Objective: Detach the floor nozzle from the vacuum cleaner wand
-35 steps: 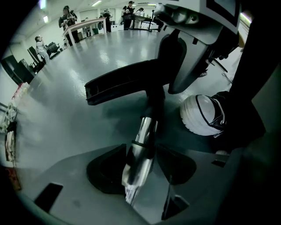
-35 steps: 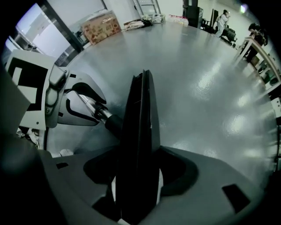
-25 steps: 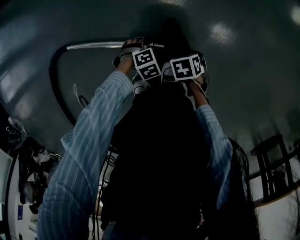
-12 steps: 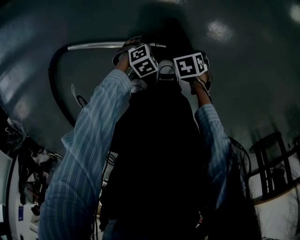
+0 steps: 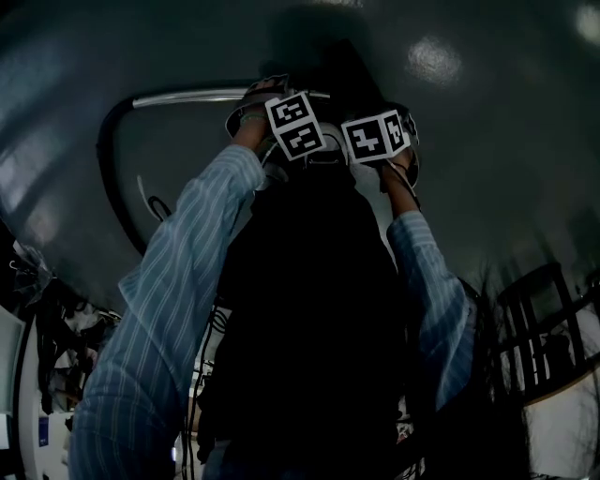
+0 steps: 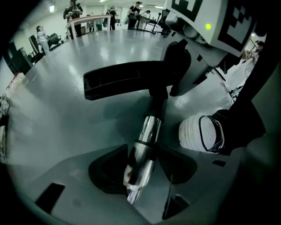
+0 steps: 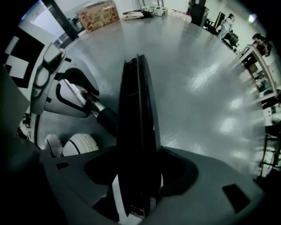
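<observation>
In the left gripper view a chrome wand [image 6: 147, 136] runs up from between my jaws into a black neck on the black floor nozzle [image 6: 123, 79]. My left gripper [image 6: 142, 169] is shut on the wand, one pad against each side. Seen edge-on in the right gripper view, the floor nozzle [image 7: 136, 114] stands as a tall black slab, and my right gripper [image 7: 138, 176] is shut on it. The neck and wand [image 7: 81, 96] lead off to the left there. In the head view both marker cubes [image 5: 300, 127] sit side by side beyond striped sleeves, hiding the jaws.
A black hose [image 5: 108, 178] curves from the far end of the wand [image 5: 187, 95] over the glossy grey floor. The person's white shoes [image 6: 199, 134] stand close to the nozzle. Desks and people [image 6: 88, 19] are far off, a cardboard box [image 7: 99, 13] too. A dark chair [image 5: 534, 319] stands at the right.
</observation>
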Demonstrator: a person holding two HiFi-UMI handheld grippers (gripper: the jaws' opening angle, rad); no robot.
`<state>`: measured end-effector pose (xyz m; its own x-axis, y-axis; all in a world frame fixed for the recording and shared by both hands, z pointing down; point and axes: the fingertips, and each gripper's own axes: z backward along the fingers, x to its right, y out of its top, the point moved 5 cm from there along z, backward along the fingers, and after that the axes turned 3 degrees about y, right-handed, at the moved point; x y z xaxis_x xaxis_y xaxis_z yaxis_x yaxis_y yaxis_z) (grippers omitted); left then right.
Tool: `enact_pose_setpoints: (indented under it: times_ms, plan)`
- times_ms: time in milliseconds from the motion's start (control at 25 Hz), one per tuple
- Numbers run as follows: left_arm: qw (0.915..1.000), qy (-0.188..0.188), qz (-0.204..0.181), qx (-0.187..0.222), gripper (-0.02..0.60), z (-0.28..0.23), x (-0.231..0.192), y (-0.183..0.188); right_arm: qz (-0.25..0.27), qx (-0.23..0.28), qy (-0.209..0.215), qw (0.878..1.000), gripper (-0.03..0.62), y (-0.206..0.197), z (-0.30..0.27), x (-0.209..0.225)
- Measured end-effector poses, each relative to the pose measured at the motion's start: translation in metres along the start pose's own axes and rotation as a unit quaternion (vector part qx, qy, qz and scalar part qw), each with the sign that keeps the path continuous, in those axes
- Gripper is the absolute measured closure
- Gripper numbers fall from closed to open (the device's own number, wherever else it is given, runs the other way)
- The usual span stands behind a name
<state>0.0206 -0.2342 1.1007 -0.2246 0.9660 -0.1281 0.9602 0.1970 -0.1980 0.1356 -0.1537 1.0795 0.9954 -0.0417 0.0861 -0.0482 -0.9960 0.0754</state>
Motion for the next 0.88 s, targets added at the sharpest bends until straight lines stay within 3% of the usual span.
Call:
enact_pose_setpoints:
  times_ms: [120, 200, 320, 440, 520, 600, 680, 880]
  plan:
    - [0.9987, 0.016, -0.035, -0.034, 0.365, 0.001, -0.001, 0.002, 0.059, -0.048, -0.025, 0.997, 0.347, -0.004, -0.014, -0.003]
    - [0.9993, 0.008, -0.03, -0.021, 0.365, 0.003, -0.001, -0.002, 0.045, -0.053, -0.013, 0.998, 0.384, -0.009, -0.015, -0.002]
    - [0.9998, -0.007, -0.019, 0.001, 0.364, 0.003, 0.002, -0.005, 0.023, -0.046, 0.014, 0.999, 0.384, -0.01, -0.011, 0.001]
    - [0.9997, -0.007, -0.022, -0.009, 0.364, 0.001, 0.003, -0.009, 0.028, -0.049, -0.065, 0.996, 0.39, -0.023, 0.001, 0.049]
    - [0.9988, -0.032, -0.022, -0.029, 0.36, -0.003, 0.004, -0.018, -0.037, -0.051, -0.097, 0.993, 0.39, -0.05, 0.013, 0.111]
    - [0.9971, -0.054, -0.026, -0.049, 0.36, -0.004, 0.005, -0.026, -0.069, -0.059, -0.099, 0.991, 0.39, -0.077, 0.02, 0.155]
    - [0.9962, -0.054, -0.024, -0.064, 0.36, -0.005, 0.005, -0.025, -0.045, -0.068, -0.097, 0.992, 0.39, -0.089, 0.024, 0.172]
    - [0.9975, -0.021, 0.001, -0.068, 0.363, 0.007, 0.005, -0.023, -0.06, -0.071, -0.059, 0.994, 0.388, -0.087, 0.025, 0.153]
